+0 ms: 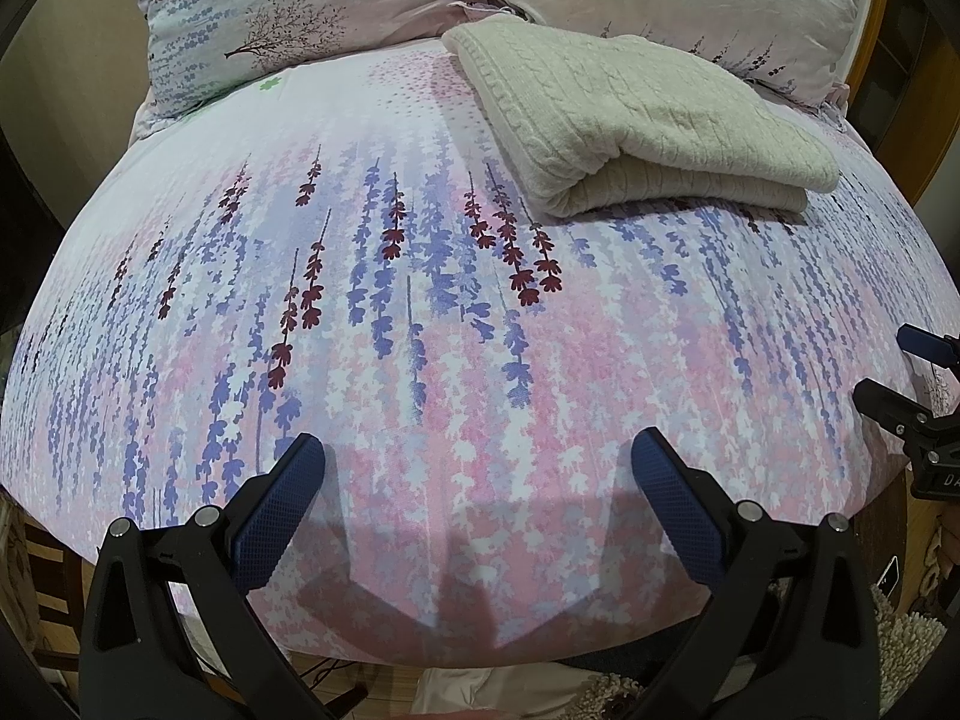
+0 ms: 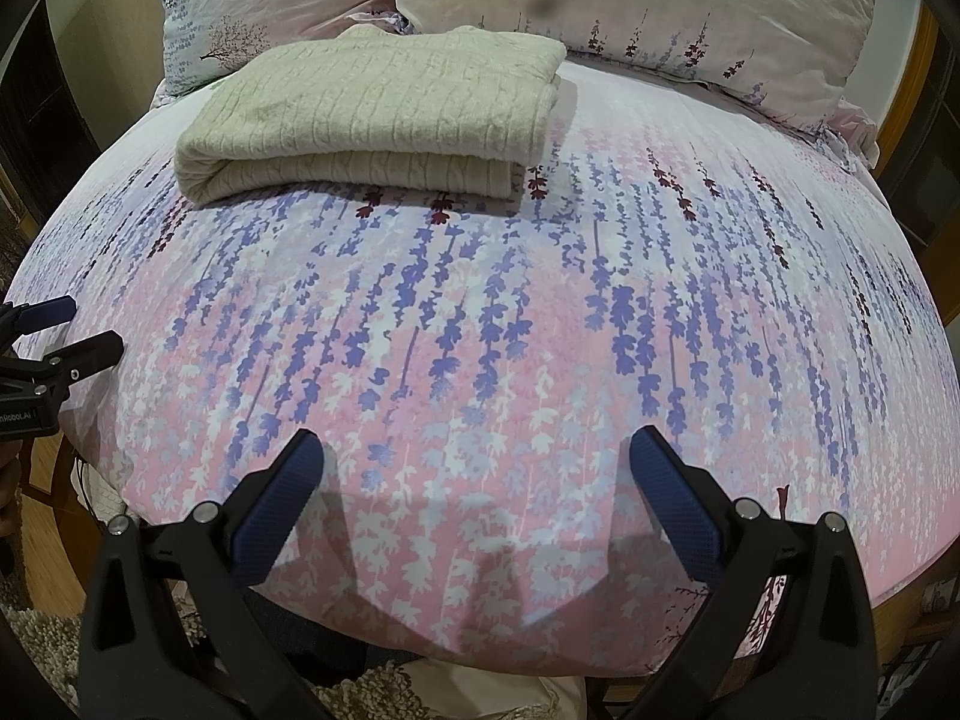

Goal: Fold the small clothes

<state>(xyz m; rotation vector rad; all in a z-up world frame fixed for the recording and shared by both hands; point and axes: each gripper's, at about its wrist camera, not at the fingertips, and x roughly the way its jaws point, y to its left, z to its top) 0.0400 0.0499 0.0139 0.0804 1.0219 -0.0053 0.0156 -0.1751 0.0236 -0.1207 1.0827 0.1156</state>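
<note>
The bed (image 1: pixel 420 360) fills both views with its floral cover, and the cream knitted sweater (image 1: pixel 636 120) lies folded on it toward the pillows (image 2: pixel 630 0), in the upper right of the left wrist frame and the upper left of the right wrist frame, so it sits far ahead of both tools and between their lines of sight. Its long axis runs across the right wrist picture, folded edge facing the cameras. The left gripper (image 1: pixel 477 462) and right gripper (image 2: pixel 474 462) hover over the near edge with jaws apart and empty; neither looks clearly nearer.
</note>
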